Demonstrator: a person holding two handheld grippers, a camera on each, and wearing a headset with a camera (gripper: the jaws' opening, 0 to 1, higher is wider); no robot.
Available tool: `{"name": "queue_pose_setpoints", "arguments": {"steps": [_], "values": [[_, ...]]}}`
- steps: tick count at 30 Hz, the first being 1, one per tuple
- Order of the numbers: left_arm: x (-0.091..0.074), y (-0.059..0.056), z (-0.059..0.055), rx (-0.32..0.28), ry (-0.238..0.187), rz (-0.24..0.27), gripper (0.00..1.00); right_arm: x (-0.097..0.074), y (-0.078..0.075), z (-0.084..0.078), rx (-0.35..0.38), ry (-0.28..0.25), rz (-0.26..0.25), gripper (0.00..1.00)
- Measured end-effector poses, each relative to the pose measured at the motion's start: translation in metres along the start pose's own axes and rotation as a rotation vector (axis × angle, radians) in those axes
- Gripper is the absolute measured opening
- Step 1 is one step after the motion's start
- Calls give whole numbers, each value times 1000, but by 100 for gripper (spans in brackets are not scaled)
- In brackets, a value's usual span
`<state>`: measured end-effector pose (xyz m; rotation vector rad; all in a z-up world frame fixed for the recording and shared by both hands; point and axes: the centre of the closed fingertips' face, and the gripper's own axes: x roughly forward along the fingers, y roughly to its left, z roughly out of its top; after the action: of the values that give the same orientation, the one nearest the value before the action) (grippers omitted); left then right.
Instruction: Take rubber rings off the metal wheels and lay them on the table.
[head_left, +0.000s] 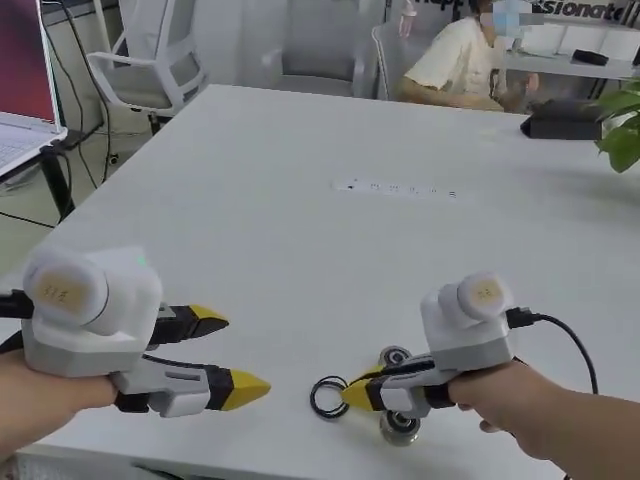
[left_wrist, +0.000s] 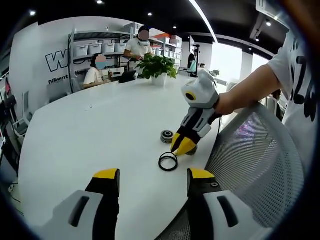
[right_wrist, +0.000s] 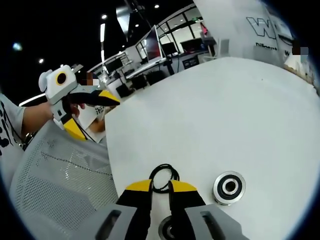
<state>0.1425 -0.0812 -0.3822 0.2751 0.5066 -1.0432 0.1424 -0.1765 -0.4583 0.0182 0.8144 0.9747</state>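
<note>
A thin black rubber ring (head_left: 328, 397) lies flat on the white table (head_left: 300, 220) near its front edge. My right gripper (head_left: 352, 395) has its yellow tips nearly together on the ring's near edge (right_wrist: 162, 179). One metal wheel (head_left: 395, 357) sits just beyond this gripper and another (head_left: 400, 428) lies under it. In the right gripper view a wheel (right_wrist: 229, 187) lies to the right of the jaws. My left gripper (head_left: 228, 355) hovers open and holds nothing, a short way left of the ring (left_wrist: 168, 161). It faces the right gripper (left_wrist: 182, 146) and a wheel (left_wrist: 167, 136).
A mesh chair back (left_wrist: 255, 160) stands against the table's near edge. A laptop (head_left: 20, 100) and an office chair (head_left: 140, 60) are at the far left. A black bag (head_left: 560, 125), a plant (head_left: 622, 130) and a seated person (head_left: 455, 65) are at the far end.
</note>
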Motion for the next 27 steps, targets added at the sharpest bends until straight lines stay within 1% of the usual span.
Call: {"name": "queue_pose_setpoints", "arguments": {"steps": [5, 10, 12, 18, 22, 25, 27], "values": [[0, -1, 0, 5, 2, -6, 51, -4, 0, 3, 1, -12, -4, 12], [0, -4, 6, 12, -5, -13, 51, -11, 2, 10, 1, -45, -4, 15], [-1, -4, 8, 15, -9, -15, 51, -16, 3, 16, 4, -75, -6, 15], [-2, -5, 17, 16, -25, -17, 52, -31, 0, 28, 14, -137, -23, 18], [-4, -4, 23, 16, -41, -12, 52, -44, 1, 33, -1, -166, -36, 20], [-5, -4, 26, 10, -51, -9, 52, -55, 0, 40, -2, -203, -45, 22], [-5, -4, 29, 8, -59, -6, 52, -64, -2, 44, -18, -225, -58, 23]]}}
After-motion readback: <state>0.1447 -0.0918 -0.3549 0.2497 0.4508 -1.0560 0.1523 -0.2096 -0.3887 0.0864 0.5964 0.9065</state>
